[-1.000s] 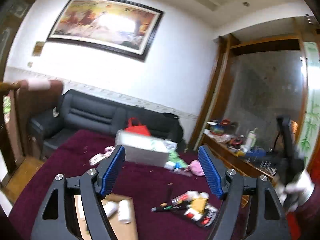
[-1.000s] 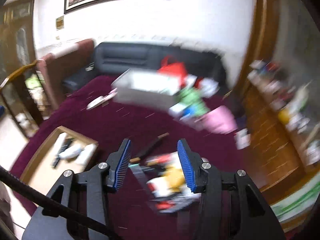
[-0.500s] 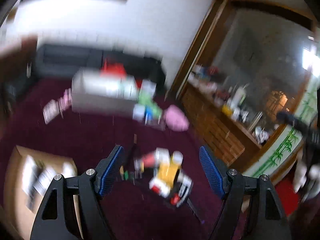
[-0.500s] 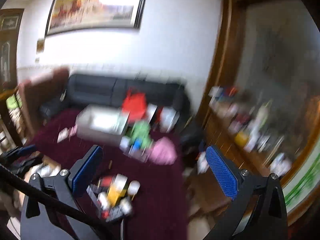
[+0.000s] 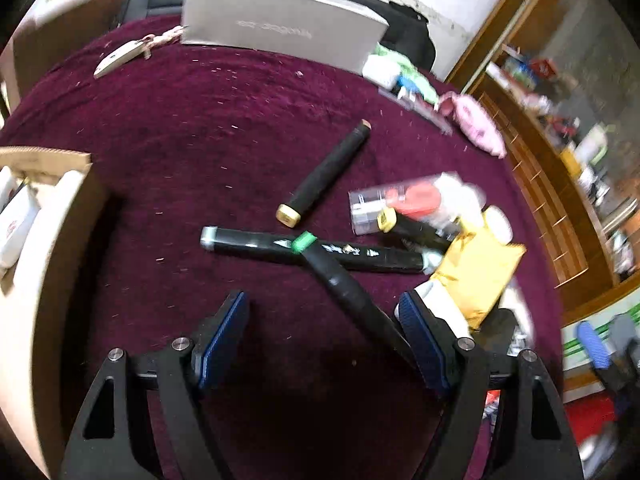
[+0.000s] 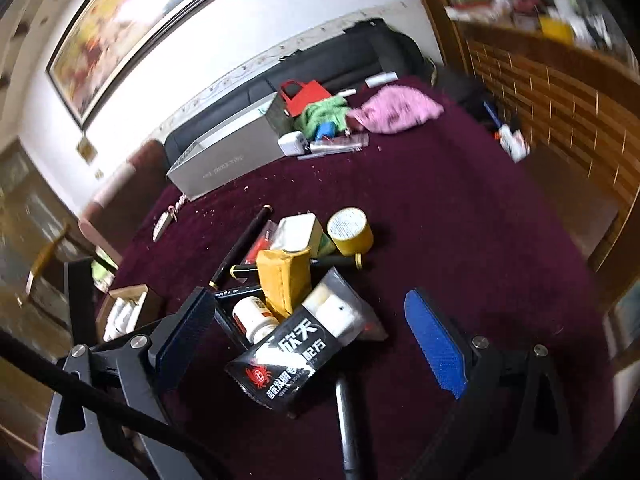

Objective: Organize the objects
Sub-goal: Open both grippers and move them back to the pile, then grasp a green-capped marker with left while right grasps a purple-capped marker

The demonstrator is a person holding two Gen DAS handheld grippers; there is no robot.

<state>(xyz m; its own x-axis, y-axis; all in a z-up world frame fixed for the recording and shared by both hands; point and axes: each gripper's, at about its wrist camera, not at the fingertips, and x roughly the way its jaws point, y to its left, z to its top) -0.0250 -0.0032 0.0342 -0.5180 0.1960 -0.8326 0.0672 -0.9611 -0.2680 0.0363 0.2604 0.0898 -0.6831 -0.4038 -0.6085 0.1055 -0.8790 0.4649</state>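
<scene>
Pile: a loose heap of small objects on the maroon cloth-covered table [image 5: 224, 120], at about 3 o'clock in the left wrist view and near centre in the right wrist view.
Contents: long black marker with silver ends [image 5: 312, 249], green-capped black pen [image 5: 340, 280] crossing it, gold-capped black tube [image 5: 326, 172], mustard-yellow fabric pouch [image 6: 284, 284], round yellow tin [image 6: 350, 230], white pill bottle with a red label [image 6: 256, 316], and black printed plastic packet [image 6: 296, 364].
Progress: early; most of the heap lies unsorted.
Done: the open cardboard box [image 5: 52, 248] at 9 o'clock in the left wrist view already holds a few white items, probably bottles, though blur and cropping hide the detail.
Left: pens, pouch, tin, bottle and packet are not yet boxed.
Left gripper [image 5: 324, 332]: released, empty, the green-capped pen passing just beside one pad.
Right gripper [image 6: 308, 328]: jaws wide and closing, straddling the packet, pads not yet on it.
Surroundings: grey rectangular carton [image 5: 280, 32] at 12 o'clock; pink cloth [image 6: 396, 108] at 1 o'clock.
</scene>
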